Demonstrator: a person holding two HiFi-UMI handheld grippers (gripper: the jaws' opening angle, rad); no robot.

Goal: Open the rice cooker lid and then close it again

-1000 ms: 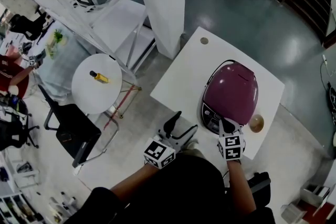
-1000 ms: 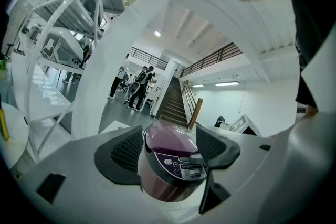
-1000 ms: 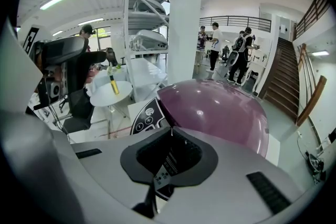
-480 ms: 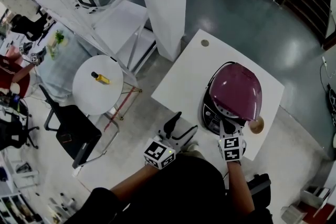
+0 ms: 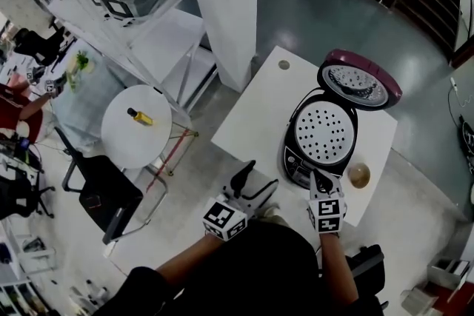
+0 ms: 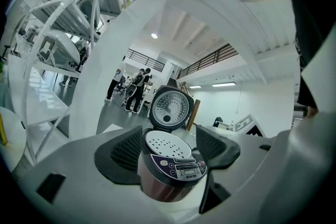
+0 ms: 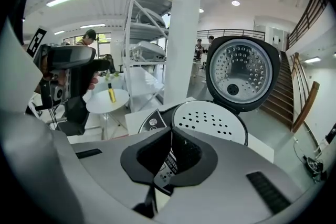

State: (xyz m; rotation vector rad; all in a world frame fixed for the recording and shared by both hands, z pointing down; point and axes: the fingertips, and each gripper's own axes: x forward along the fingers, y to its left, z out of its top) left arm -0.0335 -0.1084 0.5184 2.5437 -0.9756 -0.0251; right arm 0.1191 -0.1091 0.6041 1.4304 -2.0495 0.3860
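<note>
The lid stands open at the back of the rice cooker. Our right gripper, jaws together, is at its front. Our left gripper gapes empty beside it. Next we should press the lid down.

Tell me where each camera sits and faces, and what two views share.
Head view: on the head, looking steeply down at table and open cooker; both arms, left gripper, right gripper show.
Left gripper view: on that gripper, facing the cooker's front; open jaws show.
Right gripper view: on that gripper, close above the cooker's panel; shut jaws show.
Shared: all see the raised lid.
</note>
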